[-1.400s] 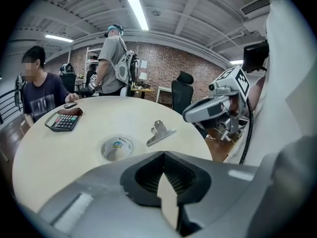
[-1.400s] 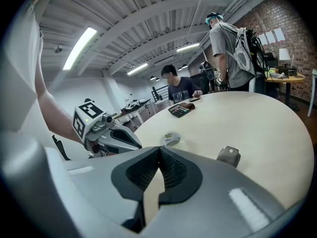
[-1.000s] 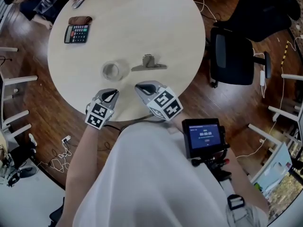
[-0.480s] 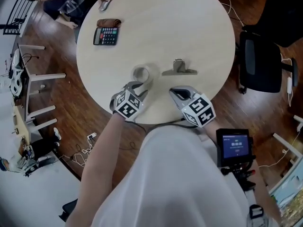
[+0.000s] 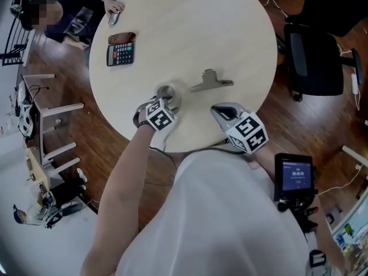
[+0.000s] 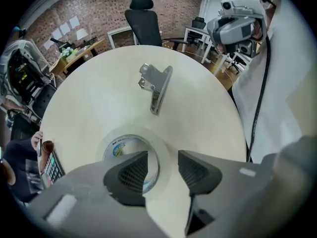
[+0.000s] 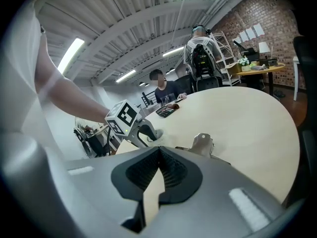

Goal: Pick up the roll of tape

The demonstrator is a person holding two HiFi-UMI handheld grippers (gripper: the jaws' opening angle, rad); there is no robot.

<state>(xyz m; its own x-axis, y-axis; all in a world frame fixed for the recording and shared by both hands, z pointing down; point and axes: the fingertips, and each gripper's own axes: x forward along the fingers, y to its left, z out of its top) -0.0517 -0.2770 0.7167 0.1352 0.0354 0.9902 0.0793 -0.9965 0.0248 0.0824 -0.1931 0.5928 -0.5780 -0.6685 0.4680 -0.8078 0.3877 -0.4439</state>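
Head view. Shows a round pale wooden table (image 5: 190,27) with a clear, flat-lying roll of tape (image 5: 170,91) towards its near edge. Places the left gripper (image 5: 163,101) pointing down right at that roll, the right gripper (image 5: 221,111) well apart over the table's edge. Takes in a silver metal clip (image 5: 210,80) beside the roll and a black calculator (image 5: 119,53) farther off.

Left gripper view. Looks down on the roll of tape (image 6: 130,134) flat on the table. Catches the left gripper (image 6: 162,163) with jaws spread wide, having just been opening: one inside the ring, one outside, the ring's wall between them, no pad pressing on it.

Right gripper view. Finds the right gripper (image 7: 159,170) empty, jaws pressed together, above the table.
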